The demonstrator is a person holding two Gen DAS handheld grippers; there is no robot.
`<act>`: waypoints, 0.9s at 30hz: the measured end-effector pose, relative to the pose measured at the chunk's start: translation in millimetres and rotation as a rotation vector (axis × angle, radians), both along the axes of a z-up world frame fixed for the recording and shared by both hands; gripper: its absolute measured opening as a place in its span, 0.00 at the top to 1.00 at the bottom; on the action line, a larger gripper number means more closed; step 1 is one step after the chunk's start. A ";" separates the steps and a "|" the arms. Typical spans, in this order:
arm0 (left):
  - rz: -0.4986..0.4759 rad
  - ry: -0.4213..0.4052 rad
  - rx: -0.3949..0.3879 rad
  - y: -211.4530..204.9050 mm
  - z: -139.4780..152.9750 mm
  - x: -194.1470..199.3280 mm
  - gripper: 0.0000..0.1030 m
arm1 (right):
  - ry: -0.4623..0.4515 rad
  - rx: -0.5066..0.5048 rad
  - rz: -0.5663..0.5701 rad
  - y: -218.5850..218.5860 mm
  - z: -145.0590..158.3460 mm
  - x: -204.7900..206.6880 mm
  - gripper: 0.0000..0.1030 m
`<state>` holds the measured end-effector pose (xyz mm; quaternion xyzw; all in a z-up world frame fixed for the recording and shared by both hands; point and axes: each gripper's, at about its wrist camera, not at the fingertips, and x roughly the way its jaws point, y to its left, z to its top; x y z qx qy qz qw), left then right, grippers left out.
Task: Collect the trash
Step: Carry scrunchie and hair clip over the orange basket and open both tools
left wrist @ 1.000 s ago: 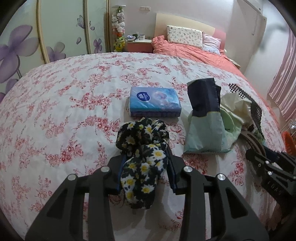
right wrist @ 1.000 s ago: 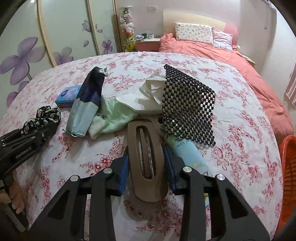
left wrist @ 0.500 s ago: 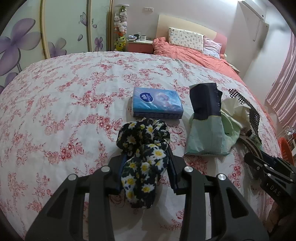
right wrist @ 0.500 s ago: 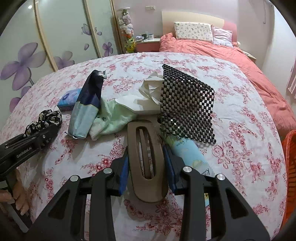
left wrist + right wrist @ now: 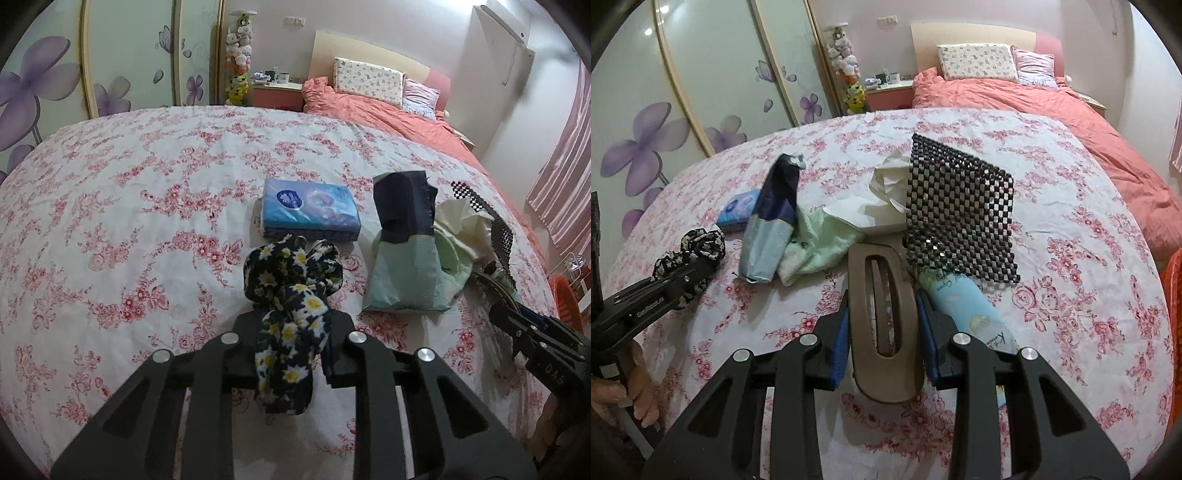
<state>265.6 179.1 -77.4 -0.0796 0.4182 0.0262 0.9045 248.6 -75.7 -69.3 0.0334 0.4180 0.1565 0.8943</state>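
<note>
In the left wrist view, the left gripper (image 5: 293, 345) is pointing down at a bed with a flowered sheet (image 5: 122, 221). Its jaws are closing, and a dark scrunchie with daisies (image 5: 291, 291) is sitting between them; the fingers are already pressing the cloth on both sides. The upper part of the scrunchie is bunching out above the fingertips and its lower end is hanging below them. Just beyond it a blue tissue pack (image 5: 310, 210) is lying flat on the sheet. To the right of the pack a dark and pale green pouch (image 5: 404, 254) is lying, with a light green cloth (image 5: 452, 254) and crumpled white paper (image 5: 461, 218) beside it. The right gripper (image 5: 535, 336) is showing at the right edge, and an orange basket (image 5: 567, 299) is standing past the bed.

In the right wrist view, the right gripper (image 5: 882, 336) is clamping a brown oval hair clip (image 5: 882, 321) between its blue pads (image 5: 840, 339), so this trash item is being held. A pale blue tube (image 5: 967, 306) is lying on the sheet just to the right of the clip, partly under a black beaded mat (image 5: 960, 210). The pouch (image 5: 768, 225), the green cloth (image 5: 820, 243) and the white paper (image 5: 879, 206) are lying farther back to the left. At the left edge the left gripper (image 5: 690, 273) is holding the scrunchie (image 5: 690, 247), and a hand (image 5: 635, 391) is gripping its handle.
</note>
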 end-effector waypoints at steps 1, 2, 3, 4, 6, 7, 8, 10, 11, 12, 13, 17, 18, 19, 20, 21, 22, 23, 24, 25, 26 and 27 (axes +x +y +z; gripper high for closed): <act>-0.001 -0.008 0.002 -0.5 2.7 -1.5 0.78 | -0.007 0.008 0.001 -1.6 2.9 -1.8 0.68; -0.002 -0.013 0.002 -0.4 4.8 -2.4 0.78 | -0.014 0.018 0.001 -3.2 6.4 -4.0 0.68; -0.002 -0.020 0.002 -0.9 8.1 -3.9 0.78 | -0.019 0.029 0.002 -4.8 9.8 -5.9 0.68; -0.005 -0.029 0.001 -2.6 12.2 -6.0 0.78 | -0.022 0.037 0.004 -6.5 12.0 -7.0 0.68; -0.012 -0.045 -0.002 -4.6 19.6 -9.8 0.78 | -0.038 0.049 0.007 -8.9 19.5 -11.9 0.68; -0.016 -0.056 -0.002 -7.2 24.8 -12.6 0.78 | -0.045 0.050 0.009 -9.4 22.3 -13.6 0.68; -0.020 -0.065 -0.001 -8.2 28.9 -14.2 0.78 | -0.057 0.053 0.009 -10.6 26.7 -16.7 0.68; -0.031 -0.092 -0.005 -14.0 41.9 -20.1 0.78 | -0.079 0.064 0.005 -14.4 34.9 -20.9 0.68; -0.036 -0.101 -0.007 -16.2 46.5 -22.0 0.78 | -0.096 0.071 0.001 -17.2 40.8 -24.1 0.68; -0.045 -0.116 -0.009 -20.4 53.5 -25.0 0.78 | -0.109 0.074 -0.003 -19.9 44.4 -25.6 0.68; -0.055 -0.131 -0.010 -25.4 60.5 -27.9 0.78 | -0.132 0.075 -0.013 -23.8 50.4 -29.3 0.68; -0.102 -0.176 -0.015 -46.2 82.0 -37.0 0.78 | -0.217 0.082 -0.065 -44.6 72.3 -43.9 0.68; -0.118 -0.187 -0.018 -54.3 87.9 -39.3 0.78 | -0.234 0.081 -0.078 -49.8 76.1 -47.6 0.68; -0.135 -0.196 -0.023 -62.7 93.1 -41.3 0.78 | -0.261 0.077 -0.101 -57.2 81.9 -52.3 0.68; -0.152 -0.204 -0.029 -70.1 97.2 -42.9 0.78 | -0.282 0.073 -0.120 -64.3 85.6 -55.3 0.68; -0.167 -0.211 -0.033 -76.7 100.7 -44.1 0.78 | -0.305 0.068 -0.142 -70.9 90.5 -59.5 0.68; -0.187 -0.220 -0.036 -86.3 104.8 -45.3 0.78 | -0.332 0.061 -0.168 -79.4 95.5 -64.1 0.68; -0.200 -0.225 -0.038 -92.4 107.1 -45.3 0.78 | -0.356 0.055 -0.193 -88.1 99.9 -68.4 0.68; -0.219 -0.231 -0.042 -101.4 110.0 -45.4 0.78 | -0.369 0.053 -0.207 -94.1 102.7 -70.7 0.68; -0.236 -0.235 -0.046 -109.6 112.4 -45.4 0.78 | -0.387 0.050 -0.233 -103.7 106.0 -74.5 0.68; -0.258 -0.240 -0.052 -120.3 115.1 -45.4 0.78 | -0.402 0.044 -0.259 -113.2 108.9 -77.8 0.68; -0.281 -0.245 -0.060 -131.8 117.5 -45.1 0.78 | -0.410 0.040 -0.274 -118.5 110.3 -80.7 0.68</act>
